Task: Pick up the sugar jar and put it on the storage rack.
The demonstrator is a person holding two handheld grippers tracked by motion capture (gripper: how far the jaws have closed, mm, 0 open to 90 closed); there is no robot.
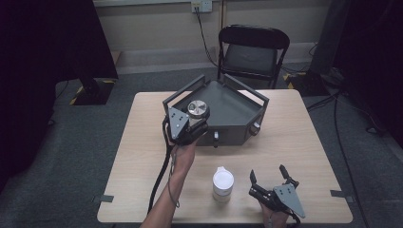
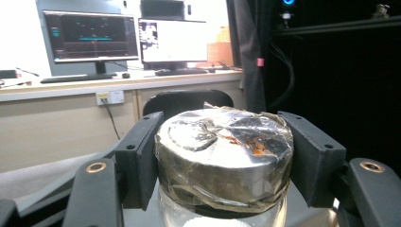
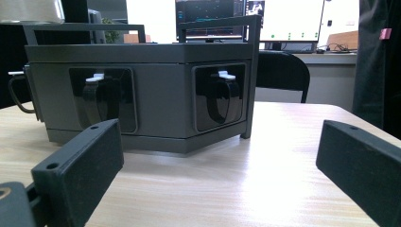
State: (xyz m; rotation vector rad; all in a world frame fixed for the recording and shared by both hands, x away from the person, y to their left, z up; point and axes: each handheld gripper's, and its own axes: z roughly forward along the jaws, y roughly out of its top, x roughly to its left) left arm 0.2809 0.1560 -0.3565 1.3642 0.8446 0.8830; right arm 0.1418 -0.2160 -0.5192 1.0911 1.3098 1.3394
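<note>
Between L tongs (image 2: 222, 165): unlabelled foil-capped jar (image 2: 223, 156)

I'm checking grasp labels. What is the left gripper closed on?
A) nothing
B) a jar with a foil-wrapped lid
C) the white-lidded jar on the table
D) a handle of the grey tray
B: the left gripper has its jaws pressed against both sides of the foil-wrapped lid of a glass jar.

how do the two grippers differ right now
The left gripper is raised at the grey box; the right gripper sits low near the table's front edge. The left's jaws are shut on a foil-capped jar; the right's are spread wide and hold nothing. Both have black jaws and a grey three-cornered plate.
</note>
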